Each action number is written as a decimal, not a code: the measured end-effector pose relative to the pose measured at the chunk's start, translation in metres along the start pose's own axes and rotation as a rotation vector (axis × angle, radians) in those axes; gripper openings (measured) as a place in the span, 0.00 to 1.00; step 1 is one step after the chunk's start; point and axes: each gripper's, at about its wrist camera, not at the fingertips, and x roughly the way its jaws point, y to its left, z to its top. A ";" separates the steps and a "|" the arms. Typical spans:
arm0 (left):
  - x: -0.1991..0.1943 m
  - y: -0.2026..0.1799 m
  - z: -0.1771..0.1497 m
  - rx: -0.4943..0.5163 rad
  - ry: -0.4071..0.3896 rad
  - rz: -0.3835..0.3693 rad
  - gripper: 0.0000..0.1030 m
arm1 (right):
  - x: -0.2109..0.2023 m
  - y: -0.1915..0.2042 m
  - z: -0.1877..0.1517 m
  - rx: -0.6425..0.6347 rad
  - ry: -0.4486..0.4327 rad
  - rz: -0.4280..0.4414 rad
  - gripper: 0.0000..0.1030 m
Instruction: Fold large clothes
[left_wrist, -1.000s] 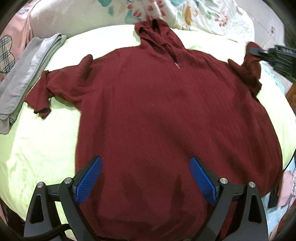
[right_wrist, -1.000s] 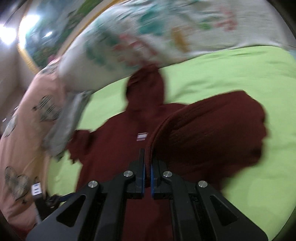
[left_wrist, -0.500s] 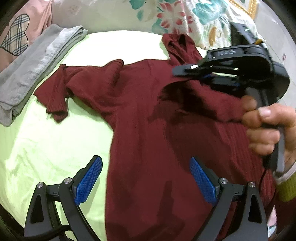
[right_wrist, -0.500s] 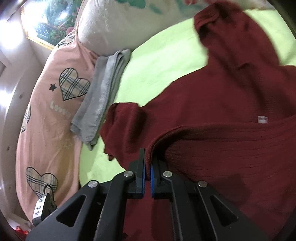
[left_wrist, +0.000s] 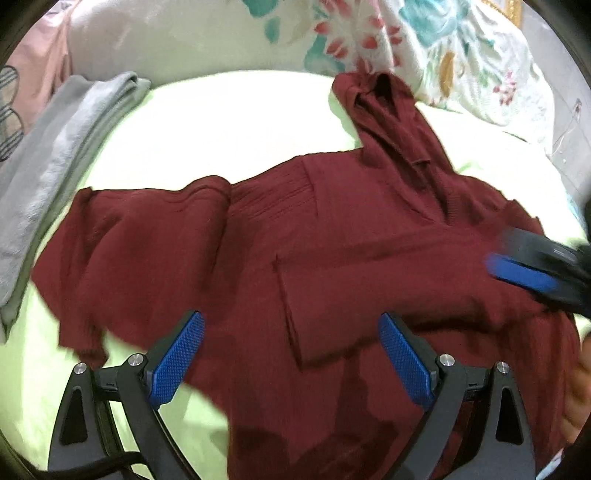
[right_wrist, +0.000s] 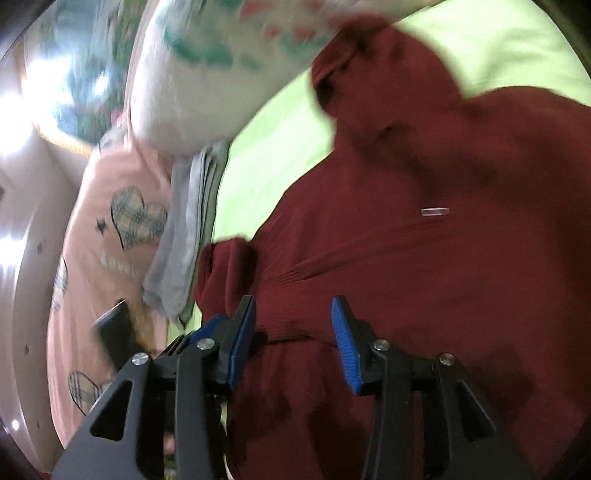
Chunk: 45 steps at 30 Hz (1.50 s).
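A dark red hooded sweater (left_wrist: 332, 240) lies on the light green bed, hood toward the pillows. Its right sleeve (left_wrist: 369, 291) is folded across the chest; the left sleeve (left_wrist: 122, 243) still lies spread out to the left. My left gripper (left_wrist: 291, 354) is open and empty, hovering over the sweater's lower body. My right gripper (right_wrist: 293, 332) is open and empty above the sweater (right_wrist: 424, 258). It also shows blurred at the right edge of the left wrist view (left_wrist: 535, 269).
A folded grey garment (left_wrist: 55, 166) lies at the left of the bed (left_wrist: 240, 118). Floral pillows (left_wrist: 369, 40) line the head. A pink cover with plaid hearts (right_wrist: 122, 229) lies beyond the grey garment. A hand shows at the right edge (left_wrist: 576, 398).
My right gripper carried the right sleeve across the sweater's chest, then opened and let it go. The sleeve now lies folded over the front. My left gripper moved closer, still open.
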 end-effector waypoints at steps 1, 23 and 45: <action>0.005 0.003 0.003 -0.011 0.016 -0.015 0.93 | -0.015 -0.007 -0.003 0.017 -0.029 -0.006 0.43; -0.011 0.053 0.009 -0.123 -0.041 -0.153 0.02 | -0.166 -0.085 -0.015 0.096 -0.342 -0.428 0.45; 0.011 0.042 0.005 -0.127 0.061 -0.190 0.03 | -0.150 -0.125 0.036 0.011 -0.230 -0.728 0.17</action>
